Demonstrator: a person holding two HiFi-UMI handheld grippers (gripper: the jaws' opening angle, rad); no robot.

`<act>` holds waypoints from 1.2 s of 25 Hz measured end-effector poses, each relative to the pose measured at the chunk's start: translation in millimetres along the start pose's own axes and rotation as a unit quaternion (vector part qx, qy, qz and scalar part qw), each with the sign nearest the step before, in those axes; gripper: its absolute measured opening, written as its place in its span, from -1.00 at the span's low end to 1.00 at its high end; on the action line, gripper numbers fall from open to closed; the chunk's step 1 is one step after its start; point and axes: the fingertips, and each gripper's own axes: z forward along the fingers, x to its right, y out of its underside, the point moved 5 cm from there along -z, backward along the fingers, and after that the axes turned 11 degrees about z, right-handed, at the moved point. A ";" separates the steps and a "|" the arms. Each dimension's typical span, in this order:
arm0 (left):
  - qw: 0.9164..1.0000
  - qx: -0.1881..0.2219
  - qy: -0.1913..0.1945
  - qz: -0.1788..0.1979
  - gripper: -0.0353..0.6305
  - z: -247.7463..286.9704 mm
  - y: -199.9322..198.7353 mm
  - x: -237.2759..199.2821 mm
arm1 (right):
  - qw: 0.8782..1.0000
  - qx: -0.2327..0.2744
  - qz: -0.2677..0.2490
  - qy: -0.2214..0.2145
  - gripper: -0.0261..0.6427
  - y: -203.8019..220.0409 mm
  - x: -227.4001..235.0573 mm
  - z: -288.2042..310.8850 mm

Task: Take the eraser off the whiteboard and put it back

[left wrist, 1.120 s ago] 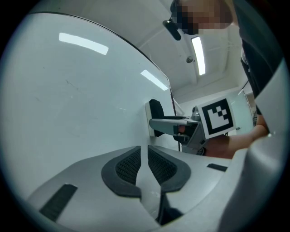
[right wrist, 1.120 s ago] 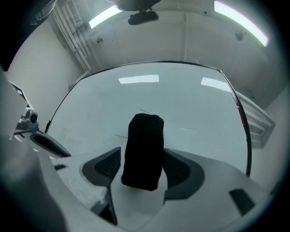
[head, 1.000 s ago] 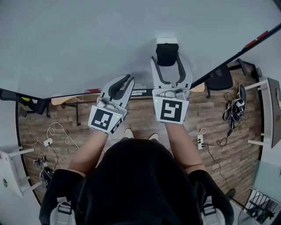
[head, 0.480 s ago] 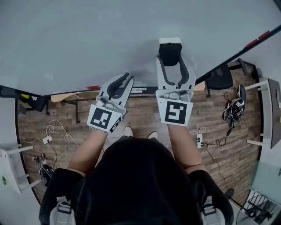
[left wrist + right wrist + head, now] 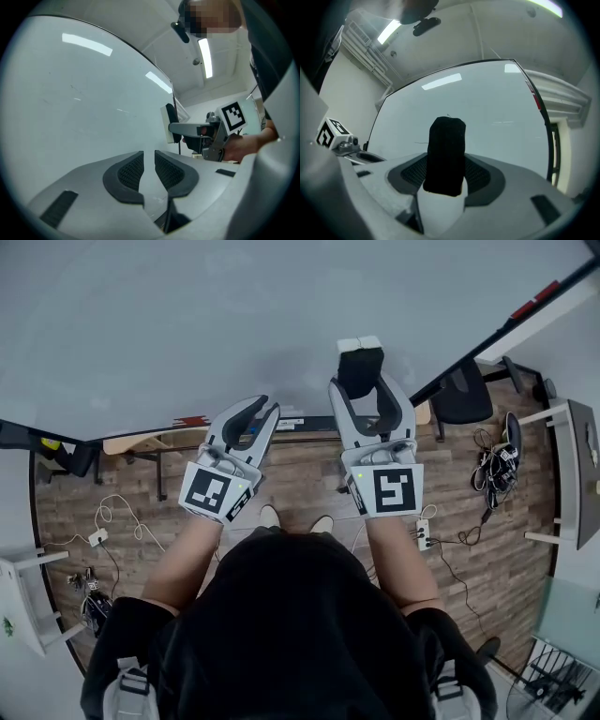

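The eraser (image 5: 360, 360), black felt on a white body, is clamped between the pads of my right gripper (image 5: 361, 381), which is shut on it. In the right gripper view the eraser (image 5: 446, 154) stands upright between the jaws of the right gripper (image 5: 446, 165), in front of the whiteboard (image 5: 497, 117). It sits close to the whiteboard (image 5: 187, 324); I cannot tell whether it touches. My left gripper (image 5: 265, 406) hangs to the left of it, level, shut with nothing in it. The left gripper view shows the left gripper (image 5: 149, 152) and, beyond it, the eraser (image 5: 168, 124).
The whiteboard's ledge (image 5: 141, 442) runs below the grippers, with a red marker (image 5: 192, 421) on it. A black chair (image 5: 464, 404) stands at the right. Cables (image 5: 492, 474) and a power strip (image 5: 424, 532) lie on the wood floor. White tables stand at left (image 5: 23, 601) and right (image 5: 577, 474).
The right jaws have closed in on the eraser. That gripper has drawn back toward me and slightly right with it, rolling a little. The left gripper has stayed put.
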 end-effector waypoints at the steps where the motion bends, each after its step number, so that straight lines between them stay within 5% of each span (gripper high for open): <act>1: 1.000 0.001 0.002 -0.003 -0.69 -0.8 -0.8 2.8 | 1.000 -0.004 0.009 -0.006 -0.23 1.7 1.4 -4.3; 18: 0.999 -0.006 0.033 -0.022 -0.69 -12.9 1.9 49.8 | 0.993 -0.035 0.088 -0.070 -0.23 22.6 14.8 -83.9; 30: 0.998 -0.021 0.053 -0.017 -0.72 -34.7 21.5 75.1 | 0.986 -0.054 0.098 -0.120 -0.23 59.5 -4.4 -118.9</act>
